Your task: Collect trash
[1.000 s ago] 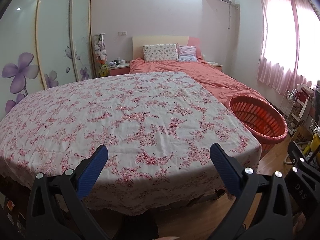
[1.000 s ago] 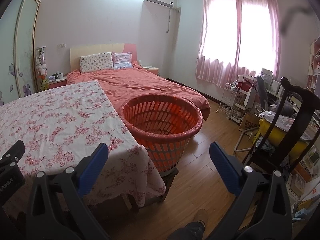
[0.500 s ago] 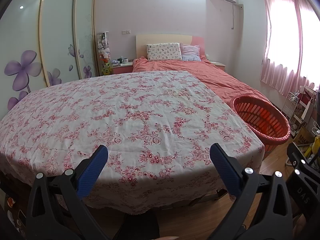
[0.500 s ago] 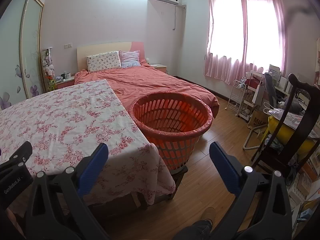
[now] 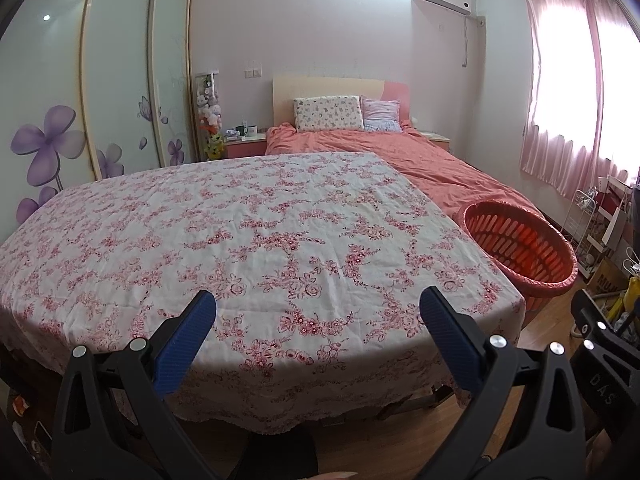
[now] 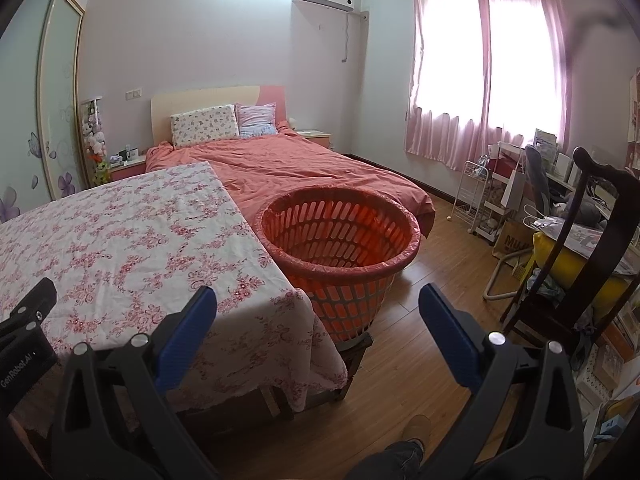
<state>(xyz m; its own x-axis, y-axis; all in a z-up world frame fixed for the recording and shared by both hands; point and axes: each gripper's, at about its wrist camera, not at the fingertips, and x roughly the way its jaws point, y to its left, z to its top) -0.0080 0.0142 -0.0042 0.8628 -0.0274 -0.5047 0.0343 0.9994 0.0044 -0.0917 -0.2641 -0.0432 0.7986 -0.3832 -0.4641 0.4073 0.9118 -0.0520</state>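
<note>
Both tools are spread wide with nothing between their blue pads. Left tool [image 5: 318, 312] hangs over the near edge of the counter [image 5: 256, 232], which is draped in a white cloth printed with red flowers; the cloth's top shows no loose items in either view. Ahead and to the right of the left tool, an orange slotted basket [image 5: 520, 248] stands just beside the counter's right corner, lined with a thin reddish bag folded over its rim. Right tool [image 6: 318, 312] is held past that same corner, its left pad over the cloth's edge and its right pad over the wooden floor [image 6: 436, 280]. The basket [image 6: 340, 240] sits straight ahead of the right tool, raised on a dark low stand, and looks empty inside. No trash can be made out on the counter or the nearby floor. Beyond the basket lies a bed [image 6: 296, 172] with a coral cover and two pillows. To the right of the right tool stands a dark wooden chair [image 6: 600, 248] with a yellow item on its seat. Below the right tool, a trouser leg and shoe [image 6: 416, 432] of the person show at the bottom edge.
</note>
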